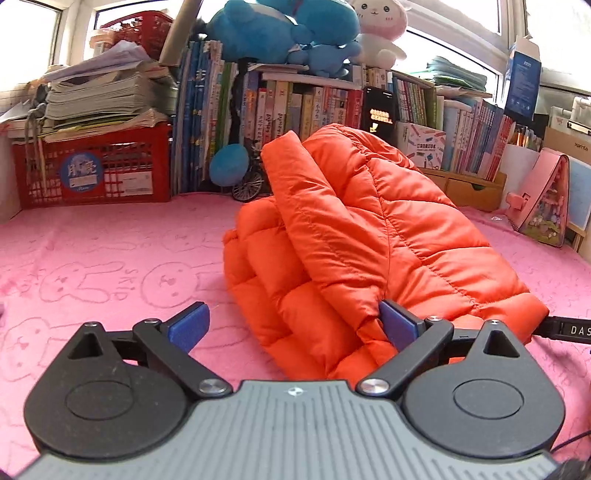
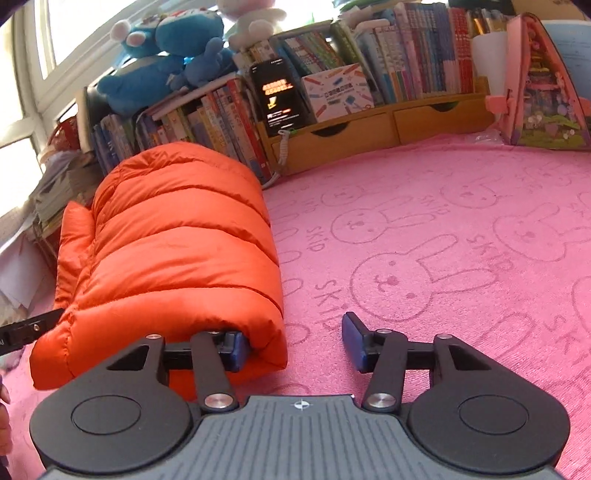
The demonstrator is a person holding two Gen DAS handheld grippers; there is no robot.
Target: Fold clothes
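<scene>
An orange quilted down jacket (image 1: 369, 236) lies folded into a thick bundle on the pink cloth (image 1: 110, 266) that covers the desk, nearer its far side, in front of a row of books (image 1: 295, 107). The left gripper (image 1: 295, 325) stands with its fingers spread wide; its right blue pad touches the jacket's near edge, the left pad is over bare cloth, so nothing is clamped. The right gripper (image 2: 295, 343) is also released: its left pad sits against the jacket's near right corner and the other pad is apart on the cloth. The cloth is embossed with rabbit outlines and the word "SKIP". On the far left a red plastic basket (image 1: 92, 173) bears a round blue sticker with Chinese characters. A dark phone (image 2: 280, 96) leaning on the books shows orange text too small to read. Blue plush toys (image 1: 280, 29) top the books.
</scene>
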